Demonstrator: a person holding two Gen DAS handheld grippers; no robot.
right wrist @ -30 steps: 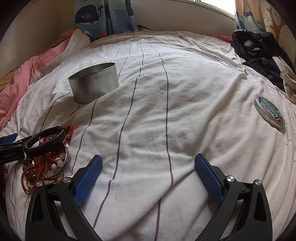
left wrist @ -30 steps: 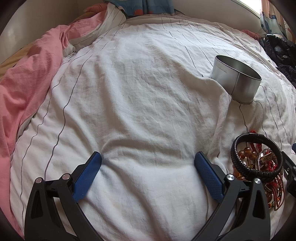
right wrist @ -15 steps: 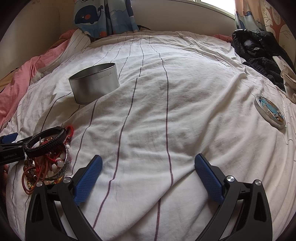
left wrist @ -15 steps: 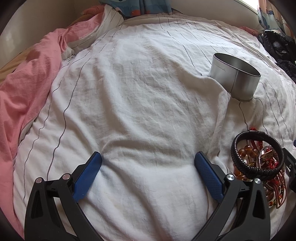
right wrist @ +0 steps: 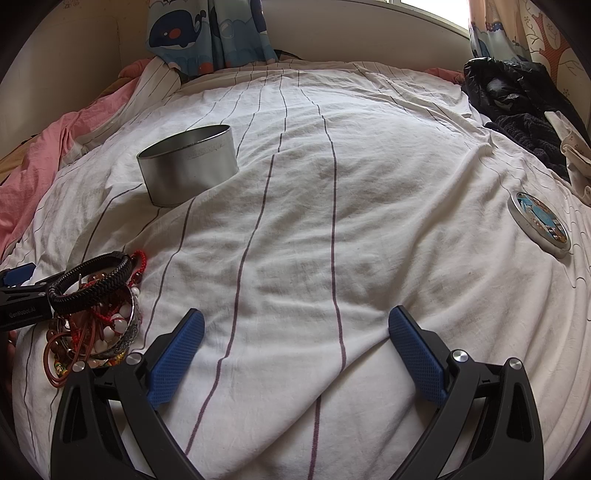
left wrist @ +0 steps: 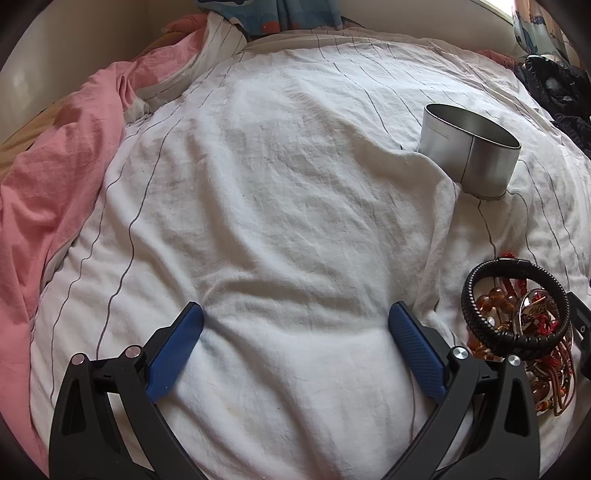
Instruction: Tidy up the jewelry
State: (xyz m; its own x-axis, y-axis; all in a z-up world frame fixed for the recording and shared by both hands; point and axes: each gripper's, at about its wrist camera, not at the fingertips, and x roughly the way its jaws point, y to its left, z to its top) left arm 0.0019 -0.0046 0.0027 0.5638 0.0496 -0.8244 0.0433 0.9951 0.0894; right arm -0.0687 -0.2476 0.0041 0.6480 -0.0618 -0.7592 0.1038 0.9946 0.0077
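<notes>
A heap of jewelry lies on the white striped bedsheet: a black braided bracelet (left wrist: 515, 299) on top of amber beads, red cords and a silver bangle (right wrist: 125, 332). In the right wrist view the same black bracelet (right wrist: 88, 286) sits at the far left. An open round metal tin (left wrist: 471, 153) stands further back, also the tin (right wrist: 188, 168) left of centre. My left gripper (left wrist: 295, 321) is open over bare sheet, left of the heap. My right gripper (right wrist: 295, 325) is open, right of the heap. The tin's lid (right wrist: 539, 223) lies at the right.
A pink blanket (left wrist: 55, 177) is bunched along the left side. Dark clothes (right wrist: 517, 96) are piled at the far right by the window. A whale-print curtain (right wrist: 207, 33) hangs at the head of the bed.
The left wrist view has shifted slightly; the tin and jewelry heap sit a little lower and more to the left in it. The right gripper has stayed still. Both grippers remain open.
</notes>
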